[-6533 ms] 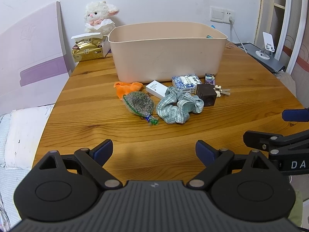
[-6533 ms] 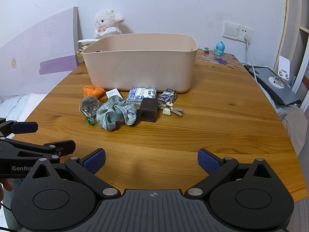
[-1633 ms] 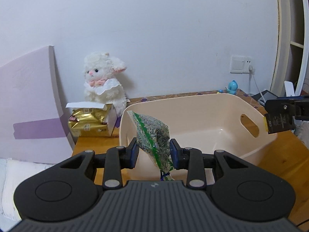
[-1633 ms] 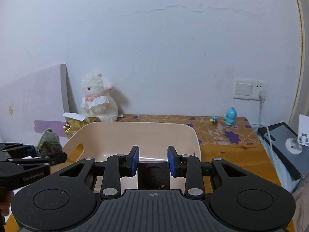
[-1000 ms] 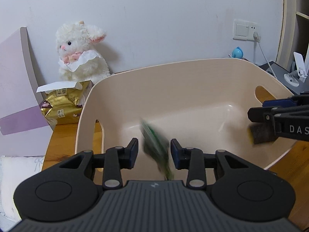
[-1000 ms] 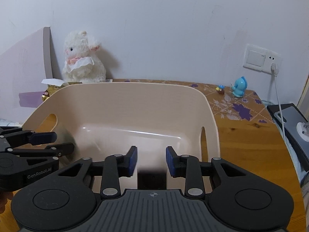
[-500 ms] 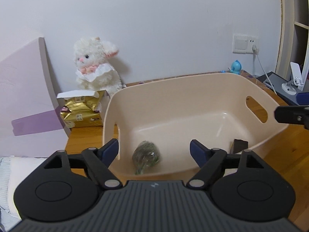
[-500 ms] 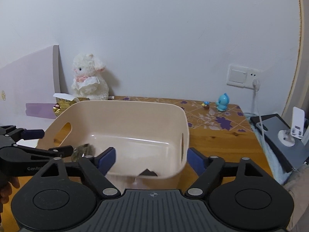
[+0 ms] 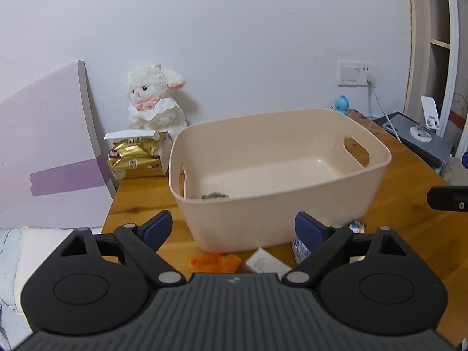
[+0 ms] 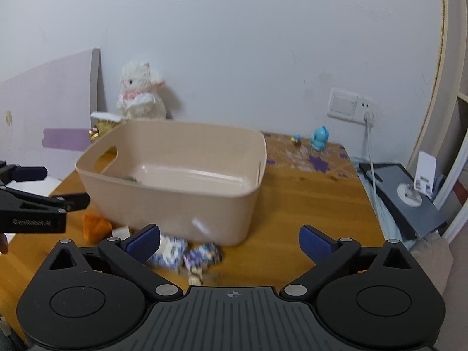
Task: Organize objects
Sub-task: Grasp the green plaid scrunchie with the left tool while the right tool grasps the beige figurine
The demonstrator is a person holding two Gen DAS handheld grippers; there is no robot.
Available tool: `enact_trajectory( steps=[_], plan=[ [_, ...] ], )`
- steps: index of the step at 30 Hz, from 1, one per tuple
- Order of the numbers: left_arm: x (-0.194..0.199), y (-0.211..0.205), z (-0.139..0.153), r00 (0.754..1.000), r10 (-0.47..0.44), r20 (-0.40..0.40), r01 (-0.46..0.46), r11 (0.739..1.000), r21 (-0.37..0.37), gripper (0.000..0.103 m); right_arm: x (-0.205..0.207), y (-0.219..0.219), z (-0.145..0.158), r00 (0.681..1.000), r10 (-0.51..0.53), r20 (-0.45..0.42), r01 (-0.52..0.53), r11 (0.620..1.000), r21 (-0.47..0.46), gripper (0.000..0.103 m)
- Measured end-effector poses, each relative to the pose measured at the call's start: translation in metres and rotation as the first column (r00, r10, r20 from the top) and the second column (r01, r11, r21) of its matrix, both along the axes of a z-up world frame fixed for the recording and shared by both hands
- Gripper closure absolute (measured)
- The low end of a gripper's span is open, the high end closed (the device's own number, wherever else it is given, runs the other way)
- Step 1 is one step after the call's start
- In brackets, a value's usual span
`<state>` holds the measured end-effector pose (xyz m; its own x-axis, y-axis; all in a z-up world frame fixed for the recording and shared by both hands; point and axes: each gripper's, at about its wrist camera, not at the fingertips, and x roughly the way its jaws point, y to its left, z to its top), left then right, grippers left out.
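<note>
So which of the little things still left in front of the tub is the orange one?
The crumpled orange thing, farthest left of the row by the tub; the white box beside it is plain white.

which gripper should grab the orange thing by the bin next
Left. The orange item lies just ahead of the open left gripper; from the right gripper it sits far off to the left.

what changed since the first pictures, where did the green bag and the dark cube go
The left gripper carried the clear bag of green-grey bits from the wooden table into the beige plastic bin and let go. The right gripper did likewise with the dark cube, now hidden behind the bin wall. Both have opened and pulled back. The orange piece, white box and blue-patterned packet stayed put.
</note>
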<state>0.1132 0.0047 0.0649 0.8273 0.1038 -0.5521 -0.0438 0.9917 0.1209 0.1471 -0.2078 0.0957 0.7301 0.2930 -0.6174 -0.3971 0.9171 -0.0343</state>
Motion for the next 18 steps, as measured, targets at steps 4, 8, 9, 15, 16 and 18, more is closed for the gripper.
enact_trajectory(
  steps=[4,8,9,15,16,18],
  plan=[
    [-0.012,-0.003,-0.011,1.0,0.006,-0.027,-0.005,1.0,0.009,0.011,-0.007,-0.005,-0.017,0.999,-0.001,-0.052,0.001,1.0,-0.005,0.0],
    [-0.021,-0.003,-0.028,0.997,0.0,-0.074,0.0,1.0,0.008,0.011,-0.01,-0.002,-0.038,0.995,0.012,-0.104,-0.013,1.0,-0.013,0.0],
    [-0.022,-0.003,-0.032,0.996,0.0,-0.084,0.001,1.0,0.007,0.011,-0.01,-0.001,-0.043,0.993,0.015,-0.115,-0.017,1.0,-0.017,0.0],
    [-0.024,-0.002,-0.061,0.988,-0.021,-0.154,0.017,1.0,-0.022,0.011,-0.011,0.011,-0.071,0.986,0.029,-0.166,-0.038,0.998,-0.056,0.0],
    [-0.023,-0.002,-0.064,0.987,-0.025,-0.162,0.02,0.999,-0.032,0.011,-0.01,0.013,-0.075,0.985,0.029,-0.17,-0.04,0.997,-0.062,0.0],
    [-0.02,-0.003,-0.07,0.984,-0.03,-0.176,0.022,0.999,-0.048,0.011,-0.009,0.016,-0.083,0.984,0.023,-0.179,-0.035,0.997,-0.067,0.0]
  ],
)
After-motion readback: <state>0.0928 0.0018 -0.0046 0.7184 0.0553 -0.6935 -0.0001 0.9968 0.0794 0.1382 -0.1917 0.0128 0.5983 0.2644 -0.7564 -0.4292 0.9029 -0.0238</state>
